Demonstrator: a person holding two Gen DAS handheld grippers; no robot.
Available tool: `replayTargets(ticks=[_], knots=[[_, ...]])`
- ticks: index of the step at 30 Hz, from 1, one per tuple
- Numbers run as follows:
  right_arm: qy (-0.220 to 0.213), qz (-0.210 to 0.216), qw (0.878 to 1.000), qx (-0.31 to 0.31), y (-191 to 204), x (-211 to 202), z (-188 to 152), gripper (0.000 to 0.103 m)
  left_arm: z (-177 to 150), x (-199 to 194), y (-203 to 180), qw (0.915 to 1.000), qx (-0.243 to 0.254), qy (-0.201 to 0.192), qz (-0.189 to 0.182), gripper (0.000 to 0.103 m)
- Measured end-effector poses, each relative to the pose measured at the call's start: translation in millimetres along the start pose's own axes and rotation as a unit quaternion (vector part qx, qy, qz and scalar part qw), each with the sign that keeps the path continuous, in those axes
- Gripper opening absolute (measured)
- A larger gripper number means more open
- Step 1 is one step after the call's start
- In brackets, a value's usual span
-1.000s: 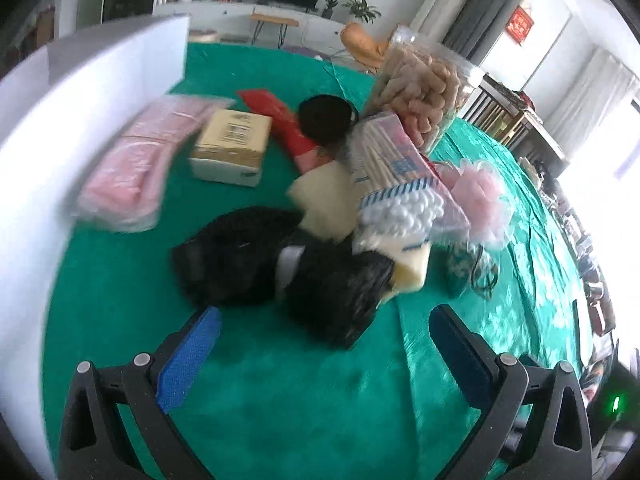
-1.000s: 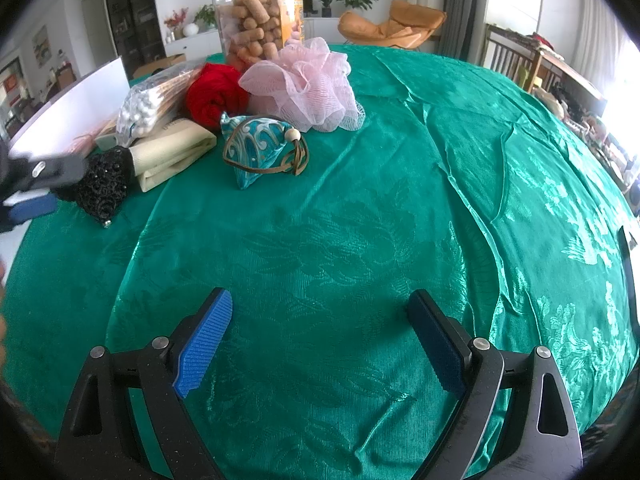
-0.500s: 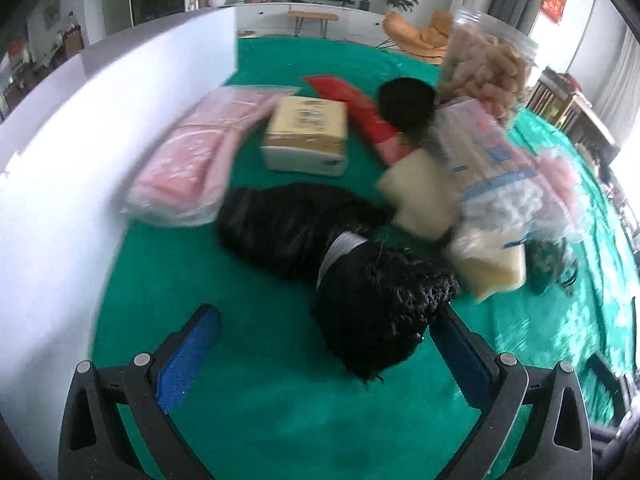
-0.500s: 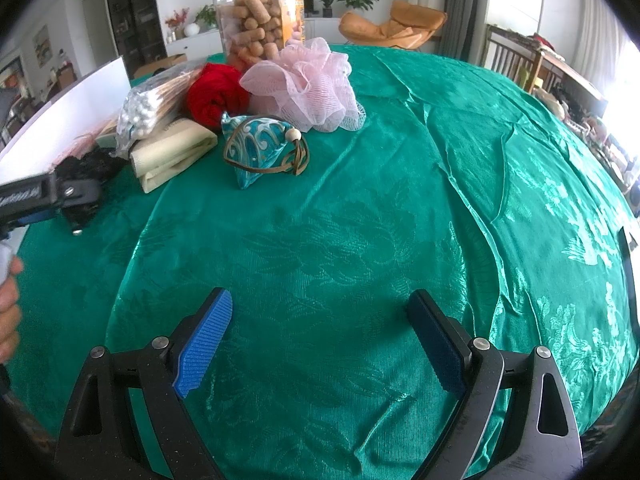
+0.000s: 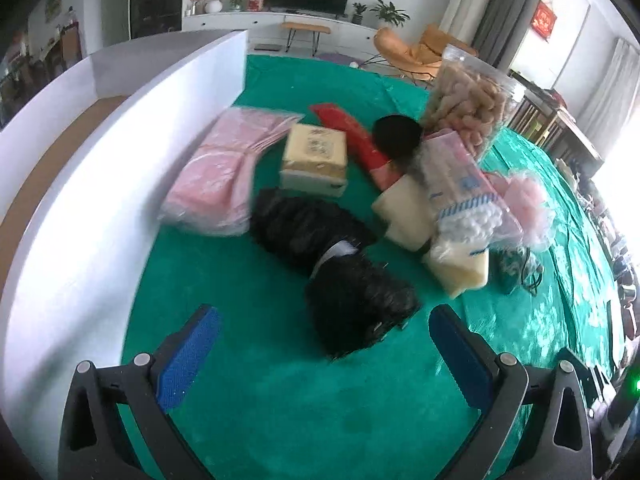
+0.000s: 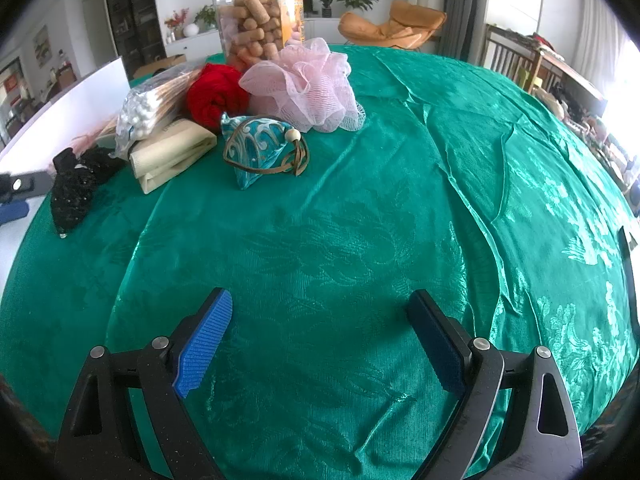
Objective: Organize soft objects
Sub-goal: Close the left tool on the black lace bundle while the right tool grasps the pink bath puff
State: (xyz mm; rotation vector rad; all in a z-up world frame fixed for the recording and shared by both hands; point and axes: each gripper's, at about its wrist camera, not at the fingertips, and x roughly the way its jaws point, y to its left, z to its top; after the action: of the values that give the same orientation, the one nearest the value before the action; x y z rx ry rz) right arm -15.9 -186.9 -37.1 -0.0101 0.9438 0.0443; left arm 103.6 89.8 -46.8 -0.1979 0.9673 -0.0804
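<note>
The left gripper [image 5: 324, 330] hangs low over the green-clothed bench [image 5: 280, 420] with its jaws spread wide and nothing between them; the near end of a black frilly bundle [image 5: 340, 276] with a white band at its middle lies just ahead, reaching into the gap without touching either blue pad. Behind the bundle sit a pink plastic-wrapped pack [image 5: 218, 172] against the white foam-board wall [image 5: 100, 208], a yellow tissue pack [image 5: 314, 158], a red packet [image 5: 352, 130], a black round item [image 5: 398, 136], a bag of cotton swabs [image 5: 460, 196] lying on a folded cream cloth [image 5: 408, 216], a pink mesh bath pouf [image 5: 528, 204] and a clear jar of tan cylindrical pieces [image 5: 468, 100]. The right gripper [image 6: 320, 330] is held over bare green cloth, jaws likewise wide apart and empty, well apart from the pile. In its view a teal patterned pouch with a bead cord [image 6: 260, 152] lies just in front of the pouf, beside a red knit item [image 6: 214, 94]
</note>
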Motion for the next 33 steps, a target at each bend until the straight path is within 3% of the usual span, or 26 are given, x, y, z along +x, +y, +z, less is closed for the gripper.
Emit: replayTargets(ticks=[5, 9, 15, 25, 33], knots=[[0.0, 0.0, 1.0, 0.0, 0, 0, 0, 0.092, 7, 27, -23, 0.9996, 0.016, 0.013, 0.02, 0.103], [0.0, 0.0, 1.0, 0.0, 0, 0, 0, 0.092, 4, 50, -28, 0.9973, 0.031, 0.03, 0.059, 0.103], [0.0, 0.0, 1.0, 0.0, 0, 0, 1, 0.092, -2, 56, -31, 0.9944, 0.056, 0.027, 0.085, 0.103], [-0.001, 0.0, 1.0, 0.0, 0, 0, -1, 0.092, -17, 48, -32, 0.9951, 0.059, -0.002, 0.079, 0.103], [-0.001, 0.0, 1.0, 0.0, 0, 0, 0, 0.092, -20, 45, -32, 0.9951, 0.058, -0.003, 0.08, 0.103]])
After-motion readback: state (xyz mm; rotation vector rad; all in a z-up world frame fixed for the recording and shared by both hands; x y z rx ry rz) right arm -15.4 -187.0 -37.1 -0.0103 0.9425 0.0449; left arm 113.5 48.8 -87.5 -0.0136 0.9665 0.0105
